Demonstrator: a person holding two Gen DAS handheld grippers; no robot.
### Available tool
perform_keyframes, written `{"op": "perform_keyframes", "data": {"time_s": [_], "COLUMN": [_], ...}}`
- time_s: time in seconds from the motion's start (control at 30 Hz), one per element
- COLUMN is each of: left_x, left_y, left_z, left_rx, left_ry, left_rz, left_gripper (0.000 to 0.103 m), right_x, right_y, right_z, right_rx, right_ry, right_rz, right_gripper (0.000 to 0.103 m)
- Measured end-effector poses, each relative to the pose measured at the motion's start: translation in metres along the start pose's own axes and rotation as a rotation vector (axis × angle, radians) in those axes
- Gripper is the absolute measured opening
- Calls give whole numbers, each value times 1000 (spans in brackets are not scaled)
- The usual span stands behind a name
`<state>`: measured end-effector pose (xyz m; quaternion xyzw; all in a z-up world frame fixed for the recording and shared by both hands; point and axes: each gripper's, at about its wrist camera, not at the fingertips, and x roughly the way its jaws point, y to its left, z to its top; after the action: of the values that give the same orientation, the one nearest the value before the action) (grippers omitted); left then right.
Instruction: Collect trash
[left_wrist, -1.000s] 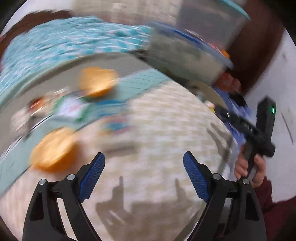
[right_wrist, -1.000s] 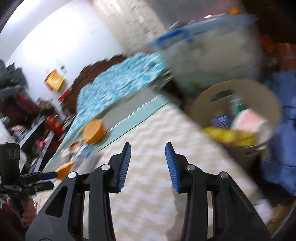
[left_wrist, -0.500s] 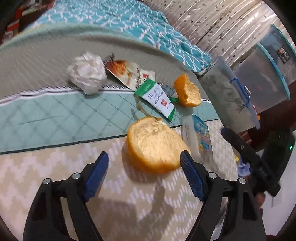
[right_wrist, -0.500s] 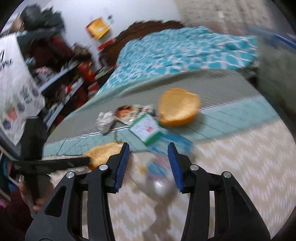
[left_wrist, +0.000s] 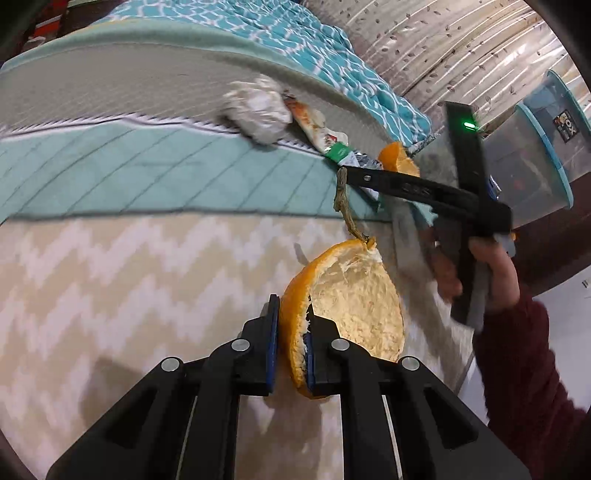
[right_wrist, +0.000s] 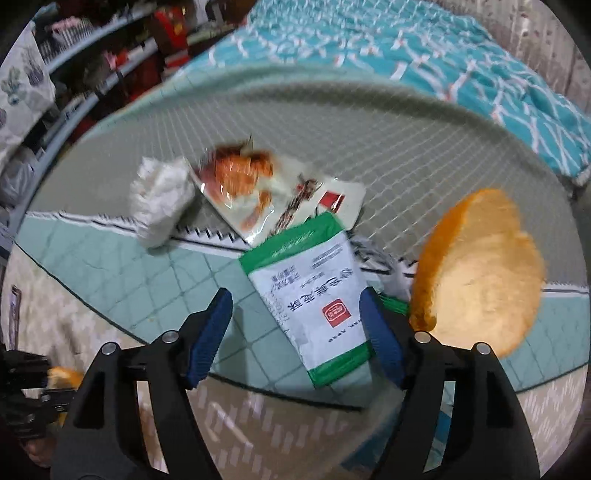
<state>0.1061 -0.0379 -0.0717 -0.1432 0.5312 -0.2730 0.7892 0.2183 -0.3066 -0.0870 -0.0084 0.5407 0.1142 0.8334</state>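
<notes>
My left gripper (left_wrist: 291, 339) is shut on the rim of a large orange peel half (left_wrist: 354, 306) and holds it over the beige zigzag rug (left_wrist: 129, 266). My right gripper (right_wrist: 295, 332) is open, its fingers on either side of a green and white packet (right_wrist: 317, 291) lying on the teal mat (right_wrist: 122, 273). Behind the packet lie a red and white snack wrapper (right_wrist: 266, 188) and a crumpled white paper ball (right_wrist: 162, 199). A second orange peel half (right_wrist: 476, 273) lies right of the packet. The right gripper also shows in the left wrist view (left_wrist: 354, 177).
A bed with a teal patterned cover (left_wrist: 332, 48) runs behind the mats. Clear plastic storage tubs (left_wrist: 535, 147) stand at the right. Cluttered shelves (right_wrist: 92, 74) are at the far left. A grey mat (right_wrist: 369, 140) lies under the wrappers.
My left gripper has closed on the near orange peel and lifted it. My right gripper has opened wider and moved down over the green and white packet.
</notes>
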Motion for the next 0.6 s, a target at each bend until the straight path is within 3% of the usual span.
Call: {"op": "perform_keyframes", "data": {"time_s": [0.1, 0.17, 0.2, 0.3, 0.47, 0.6], "left_x": [-15, -20, -22, -25, -38, -47], "left_y": [5, 7, 9, 9, 11, 15], "left_z": [-15, -20, -21, -21, -29, -32], "left_rx": [0, -5, -7, -9, 14, 13], "left_ry": [-17, -27, -32, -50, -85, -100], "left_rz": [27, 39, 44, 69, 138, 161], "left_gripper": [10, 10, 10, 10, 11, 11], "right_x": [-1, -8, -9, -18, -39, -57], "right_y": [4, 9, 12, 33, 87, 119], "right_z": [-2, -8, -11, -29, -82, -126], "right_rx": [-15, -32, -32, -72, -149, -197], "right_ry": [-7, -25, -27, -43, -34, -59], "right_rz": [-23, -2, 22, 43, 184, 217], "right_gripper": [67, 31, 25, 19, 19, 19]}}
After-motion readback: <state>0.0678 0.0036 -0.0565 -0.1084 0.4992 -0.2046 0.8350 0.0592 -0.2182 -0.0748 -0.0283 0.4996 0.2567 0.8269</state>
